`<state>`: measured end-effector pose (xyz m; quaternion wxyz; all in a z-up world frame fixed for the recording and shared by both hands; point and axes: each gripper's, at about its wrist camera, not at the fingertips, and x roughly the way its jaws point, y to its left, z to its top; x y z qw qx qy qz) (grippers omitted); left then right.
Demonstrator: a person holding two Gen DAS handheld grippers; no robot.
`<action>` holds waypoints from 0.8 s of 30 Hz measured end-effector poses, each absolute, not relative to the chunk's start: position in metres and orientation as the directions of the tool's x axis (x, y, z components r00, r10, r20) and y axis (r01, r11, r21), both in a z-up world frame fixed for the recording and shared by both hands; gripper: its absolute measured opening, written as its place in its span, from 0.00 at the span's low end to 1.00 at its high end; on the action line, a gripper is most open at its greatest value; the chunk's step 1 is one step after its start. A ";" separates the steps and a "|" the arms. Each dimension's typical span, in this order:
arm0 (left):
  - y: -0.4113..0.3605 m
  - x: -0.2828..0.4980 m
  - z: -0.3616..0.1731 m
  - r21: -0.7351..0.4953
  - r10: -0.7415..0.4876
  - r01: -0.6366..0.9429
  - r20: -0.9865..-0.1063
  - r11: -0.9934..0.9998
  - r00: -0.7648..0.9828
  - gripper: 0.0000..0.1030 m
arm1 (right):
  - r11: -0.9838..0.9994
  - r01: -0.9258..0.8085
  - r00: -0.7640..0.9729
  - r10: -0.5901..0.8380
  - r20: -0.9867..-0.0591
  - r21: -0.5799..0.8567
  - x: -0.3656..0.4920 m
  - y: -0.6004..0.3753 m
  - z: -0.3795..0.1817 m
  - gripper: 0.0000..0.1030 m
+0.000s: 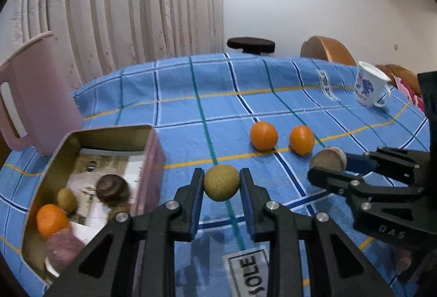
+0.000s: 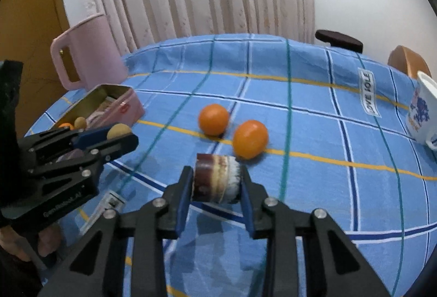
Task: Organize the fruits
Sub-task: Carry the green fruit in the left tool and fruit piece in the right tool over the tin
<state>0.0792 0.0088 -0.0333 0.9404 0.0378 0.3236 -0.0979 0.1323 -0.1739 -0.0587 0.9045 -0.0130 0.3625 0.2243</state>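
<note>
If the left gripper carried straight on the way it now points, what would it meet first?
Probably only the blue checked tablecloth. The left gripper, shut on a yellowish round fruit, aims between the tin box and the two oranges; depth is uncertain.

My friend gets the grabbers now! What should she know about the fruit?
Left gripper: shut on a yellow-green fruit, above the cloth.
Right gripper: shut on a brown layered piece.
Done: the tin box already holds an orange, a small yellow-green fruit and a dark round one.
Left: put both held things in the box, then fetch the two oranges on the blue cloth.
</note>
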 end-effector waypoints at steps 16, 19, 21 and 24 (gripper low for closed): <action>0.084 0.068 -0.008 0.018 -0.029 0.047 -0.567 0.999 0.823 0.27 | 0.837 -0.538 0.657 0.493 -0.571 0.103 0.131 -0.088 -0.017 0.34; 0.099 0.069 -0.009 0.010 -0.007 0.015 -0.571 1.000 0.821 0.27 | 0.822 -0.561 0.646 0.507 -0.570 0.095 0.132 -0.070 -0.017 0.34; 0.106 0.068 -0.009 0.011 0.005 0.002 -0.570 1.000 0.822 0.27 | 0.813 -0.575 0.639 0.518 -0.569 0.093 0.132 -0.061 -0.017 0.34; 0.117 0.067 -0.008 0.007 0.024 -0.024 -0.566 1.000 0.824 0.27 | 0.802 -0.591 0.634 0.530 -0.563 0.089 0.131 -0.050 -0.014 0.34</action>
